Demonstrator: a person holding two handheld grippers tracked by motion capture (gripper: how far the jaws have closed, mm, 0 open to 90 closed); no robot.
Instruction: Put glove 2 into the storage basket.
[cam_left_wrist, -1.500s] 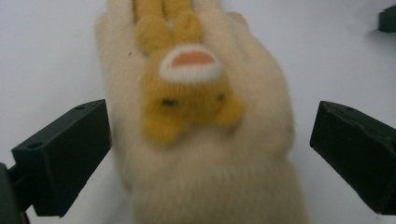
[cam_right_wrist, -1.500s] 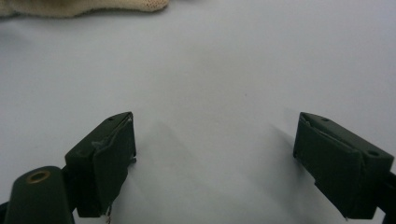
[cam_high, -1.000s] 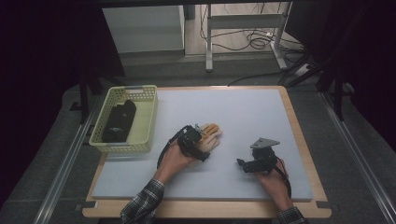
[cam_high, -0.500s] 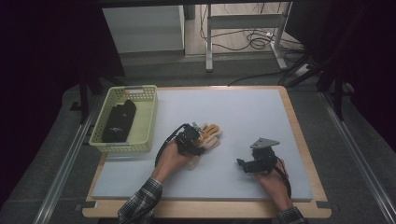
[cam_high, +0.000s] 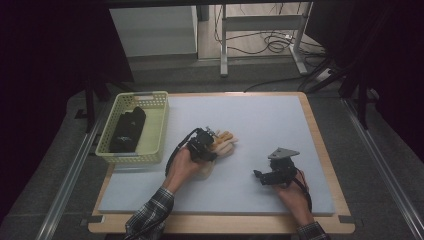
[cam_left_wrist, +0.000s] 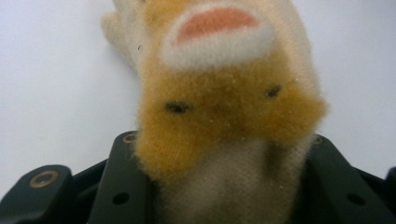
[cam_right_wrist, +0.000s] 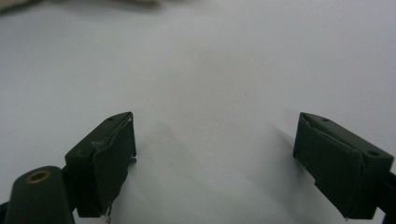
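Left gripper view is showing the left gripper (cam_left_wrist: 219, 196), jaws just closing, pinching the glove (cam_left_wrist: 224, 116); the basket (cam_high: 155, 150) at ten o'clock is awaiting it; right gripper (cam_right_wrist: 215, 158) is idling spread.

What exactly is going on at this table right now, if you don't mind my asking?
A person is working at a table with a gripper in each hand. The left gripper has just been closing its jaws on a fuzzy orange and cream plush toy, which now sits pinched between them near the middle of the mat. The right gripper rests over bare mat with its jaws open and nothing between them. A yellow basket at the left edge holds a dark item.
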